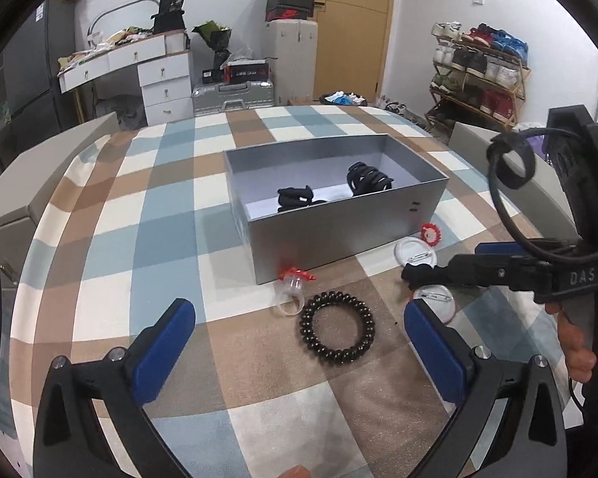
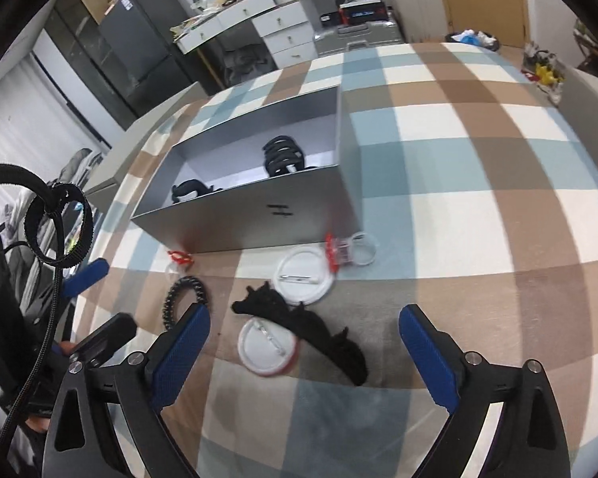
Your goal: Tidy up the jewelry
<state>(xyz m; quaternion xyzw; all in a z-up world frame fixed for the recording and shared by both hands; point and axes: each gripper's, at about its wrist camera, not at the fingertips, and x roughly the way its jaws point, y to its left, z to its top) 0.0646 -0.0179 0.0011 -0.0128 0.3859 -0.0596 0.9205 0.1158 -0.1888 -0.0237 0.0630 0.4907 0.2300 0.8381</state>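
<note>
Above checked cloth [image 1: 171,207]: left tongs [image 1: 299,326] spread over bracelet [image 1: 336,328]; right tongs [image 2: 303,326] spread over black clip [image 2: 311,334]

The tablecloth [image 1: 171,207] is showing a plaid of blue, brown and cream; the box [image 1: 339,231] is looking plain silver-grey, holding black hair clips [image 1: 368,177]; a glossy black bead bracelet [image 1: 336,327] is lying by a clear ring [image 1: 292,288] wearing red trim, and white badges [image 2: 303,275] are showing
</note>
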